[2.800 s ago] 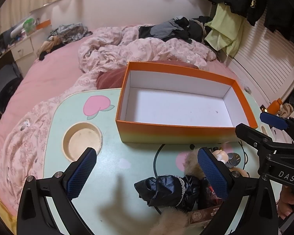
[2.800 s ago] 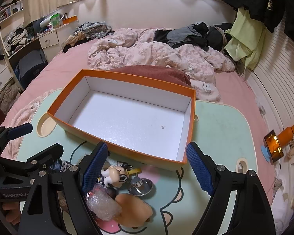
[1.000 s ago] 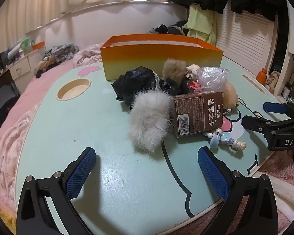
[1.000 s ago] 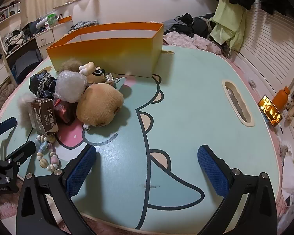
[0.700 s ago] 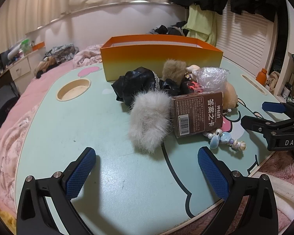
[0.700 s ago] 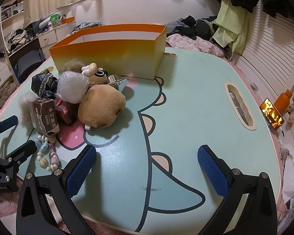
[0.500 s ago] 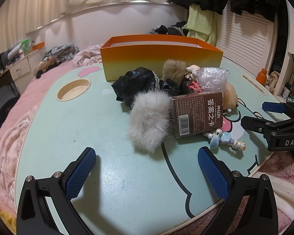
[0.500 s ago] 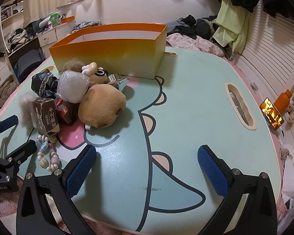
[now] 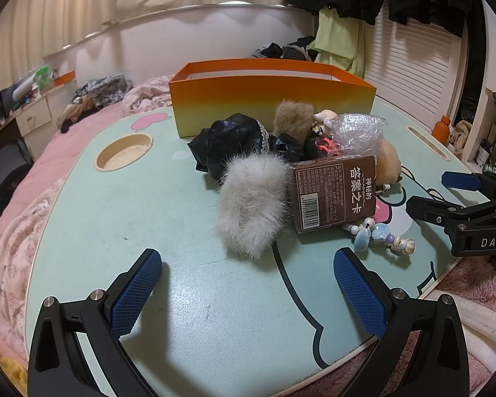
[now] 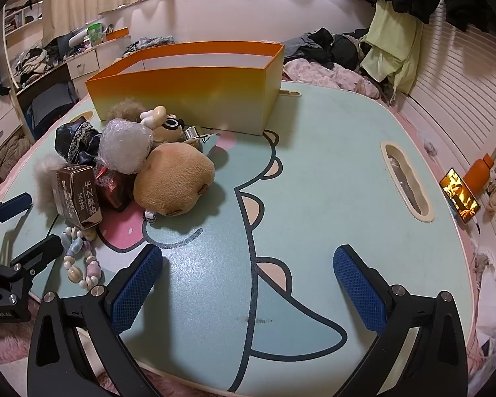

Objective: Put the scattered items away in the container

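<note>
An orange box (image 9: 271, 102) with a white inside (image 10: 195, 82) stands at the far side of the pale green table (image 9: 188, 314). In front of it lies a pile: a white fur puff (image 9: 251, 208), a brown card box (image 9: 335, 197), a black cloth (image 9: 228, 142), a bubble-wrap ball (image 9: 358, 130), a brown plush (image 10: 173, 178), a small figurine (image 10: 163, 124) and a bead bracelet (image 10: 81, 263). My left gripper (image 9: 248, 284) is open and empty, low over the table just short of the fur puff. My right gripper (image 10: 248, 284) is open and empty, right of the pile.
The table has a round cup recess (image 9: 124, 155) on its left and a slot recess (image 10: 406, 182) on its right. A phone (image 10: 459, 195) and an orange bottle (image 10: 477, 173) stand beyond the right edge. A pink bed with clothes (image 10: 327, 66) lies behind.
Both grippers dropped from a high view over the box to low at the table's near edge. Over the last second almost nothing has moved.
</note>
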`<state>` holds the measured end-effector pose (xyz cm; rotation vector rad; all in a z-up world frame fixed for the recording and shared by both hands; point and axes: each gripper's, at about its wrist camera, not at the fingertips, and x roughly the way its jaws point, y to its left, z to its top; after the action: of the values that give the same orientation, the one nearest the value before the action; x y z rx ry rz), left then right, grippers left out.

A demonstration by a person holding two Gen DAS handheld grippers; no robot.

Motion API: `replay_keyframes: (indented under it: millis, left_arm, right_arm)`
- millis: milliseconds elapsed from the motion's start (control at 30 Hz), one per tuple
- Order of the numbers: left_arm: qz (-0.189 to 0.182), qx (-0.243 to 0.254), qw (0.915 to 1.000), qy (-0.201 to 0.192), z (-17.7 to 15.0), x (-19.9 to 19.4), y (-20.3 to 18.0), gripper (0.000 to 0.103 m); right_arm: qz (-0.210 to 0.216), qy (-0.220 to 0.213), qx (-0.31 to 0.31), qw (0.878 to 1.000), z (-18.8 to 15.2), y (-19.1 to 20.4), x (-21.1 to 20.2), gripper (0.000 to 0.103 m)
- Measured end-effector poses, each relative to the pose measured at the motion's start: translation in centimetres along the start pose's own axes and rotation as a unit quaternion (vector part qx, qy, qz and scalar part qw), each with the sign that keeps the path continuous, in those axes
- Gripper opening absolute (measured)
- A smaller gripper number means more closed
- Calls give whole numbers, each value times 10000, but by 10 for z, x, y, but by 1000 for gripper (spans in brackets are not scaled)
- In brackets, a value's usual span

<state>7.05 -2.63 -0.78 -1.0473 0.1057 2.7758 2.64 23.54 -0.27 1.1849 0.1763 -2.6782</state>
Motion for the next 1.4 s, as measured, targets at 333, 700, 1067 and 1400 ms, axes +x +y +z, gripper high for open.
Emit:
replay_keyframes:
  millis: [333,700,1067,1400]
  left_arm:
    - [3,-2,10000,0,0,0,0,103]
    - [-7,-11,10000,-26,0,-1,1,103]
    - [246,-307,9985,-374,-4,-13,6,103]
    - [138,-293,9983,-489,-4,-15,7,103]
  right_arm:
    - [-9,-3,5,10000,0,0,0,103]
    - [-11,-9,6,10000,0,1,0,103]
    - [30,-81,-3,10000,1,0,-2,103]
    - [353,-275,-26,9990,-2,3,-9,103]
